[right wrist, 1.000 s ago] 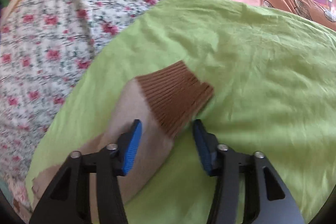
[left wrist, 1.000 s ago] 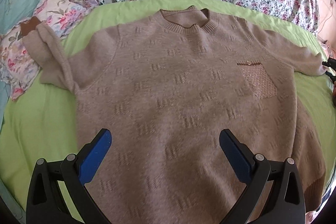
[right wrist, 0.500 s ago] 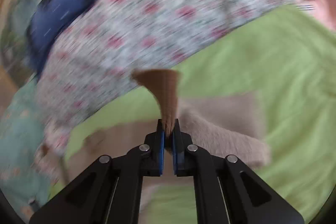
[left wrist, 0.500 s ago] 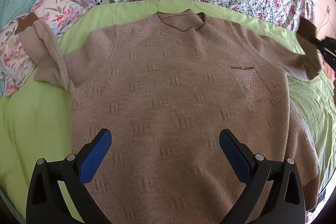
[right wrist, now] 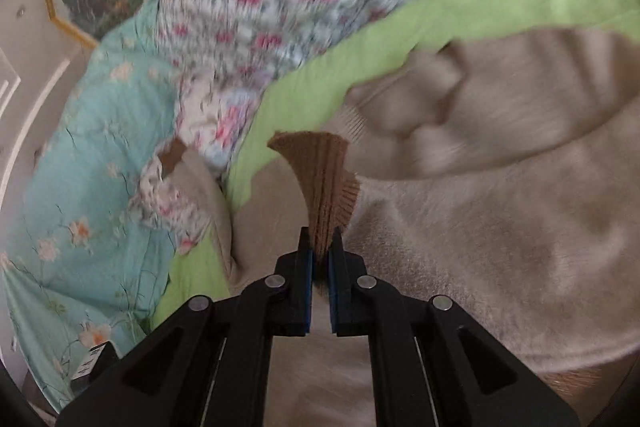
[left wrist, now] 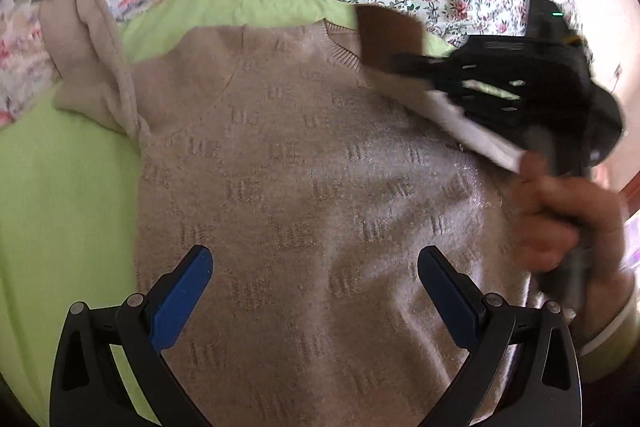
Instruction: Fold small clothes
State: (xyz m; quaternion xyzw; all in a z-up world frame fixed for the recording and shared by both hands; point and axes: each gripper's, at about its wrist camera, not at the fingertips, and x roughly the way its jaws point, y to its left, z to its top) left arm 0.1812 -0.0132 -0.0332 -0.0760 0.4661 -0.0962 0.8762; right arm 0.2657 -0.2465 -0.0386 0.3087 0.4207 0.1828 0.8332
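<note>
Beige patterned knit sweater (left wrist: 304, 187) flat on green bedsheet (left wrist: 68, 195); right hand-held gripper (right wrist: 320, 247) clenched on its brown ribbed cuff (right wrist: 320, 179), left hand-held gripper (left wrist: 316, 291) released above; no legible writing

Black hand-held gripper (right wrist: 320, 259) frames, blue pads (left wrist: 180, 297), silver screws, pale cuff.

Both wrist views look down, close over the sweater (left wrist: 304, 187).
</note>
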